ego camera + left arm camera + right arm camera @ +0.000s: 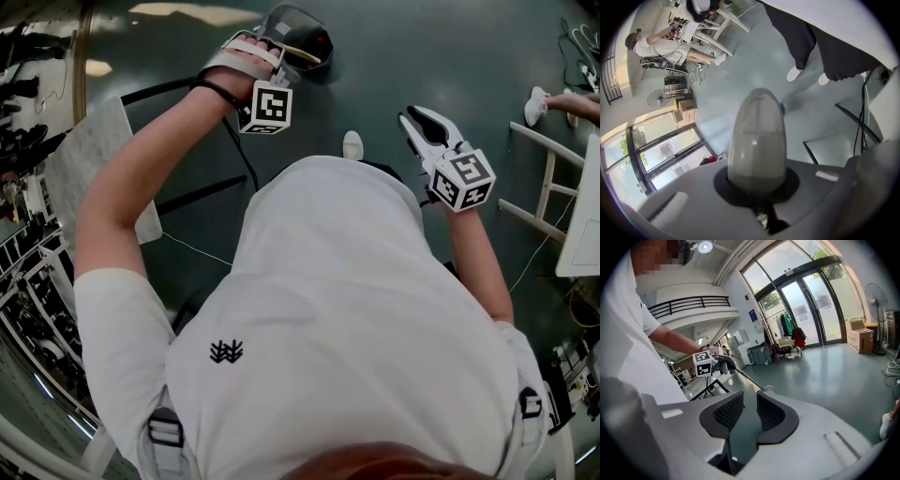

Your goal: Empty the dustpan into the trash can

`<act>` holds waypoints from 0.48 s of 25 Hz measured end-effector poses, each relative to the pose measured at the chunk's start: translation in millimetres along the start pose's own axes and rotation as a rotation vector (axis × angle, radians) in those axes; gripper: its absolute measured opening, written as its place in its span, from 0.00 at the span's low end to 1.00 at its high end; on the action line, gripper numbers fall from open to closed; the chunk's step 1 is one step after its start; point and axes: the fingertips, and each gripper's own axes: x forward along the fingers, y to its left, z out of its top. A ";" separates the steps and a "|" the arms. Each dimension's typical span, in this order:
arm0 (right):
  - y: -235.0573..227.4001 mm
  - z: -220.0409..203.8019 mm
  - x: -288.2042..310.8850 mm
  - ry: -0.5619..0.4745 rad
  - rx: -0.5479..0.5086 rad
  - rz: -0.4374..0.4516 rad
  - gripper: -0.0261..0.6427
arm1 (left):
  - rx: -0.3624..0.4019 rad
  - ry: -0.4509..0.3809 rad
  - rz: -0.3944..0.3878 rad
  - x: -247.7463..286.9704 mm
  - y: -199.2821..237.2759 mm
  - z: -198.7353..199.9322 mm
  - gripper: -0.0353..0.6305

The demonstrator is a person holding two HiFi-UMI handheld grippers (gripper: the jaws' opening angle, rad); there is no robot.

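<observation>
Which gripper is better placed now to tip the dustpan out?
Left: the left gripper is shut on the grey rounded dustpan handle; the right gripper has its jaws apart, holding nothing.

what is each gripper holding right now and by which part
The left gripper is shut on a grey handle, clamping it near its end. The right gripper is open and holds nothing.

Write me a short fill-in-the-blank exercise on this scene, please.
1. The right tool is ___, holding nothing.
2. The left tool is shut on a grey ___.
3. The person's shirt is ___.
Missing words: open; handle; white.
</observation>
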 end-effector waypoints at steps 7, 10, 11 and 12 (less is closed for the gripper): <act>0.8 1.6 1.2 -0.001 -0.009 0.021 0.16 | -0.079 0.060 -0.030 -5.1 1.3 -30.5 0.14; 5.5 3.7 4.6 0.005 -0.026 0.041 0.16 | -0.143 0.097 -0.042 -9.4 -2.4 -50.0 0.14; 7.2 4.4 5.8 0.007 -0.031 0.047 0.16 | -0.164 0.109 -0.045 -12.2 -4.8 -56.3 0.14; 9.0 5.2 7.0 0.010 -0.036 0.053 0.16 | -0.185 0.122 -0.049 -15.4 -8.0 -62.7 0.14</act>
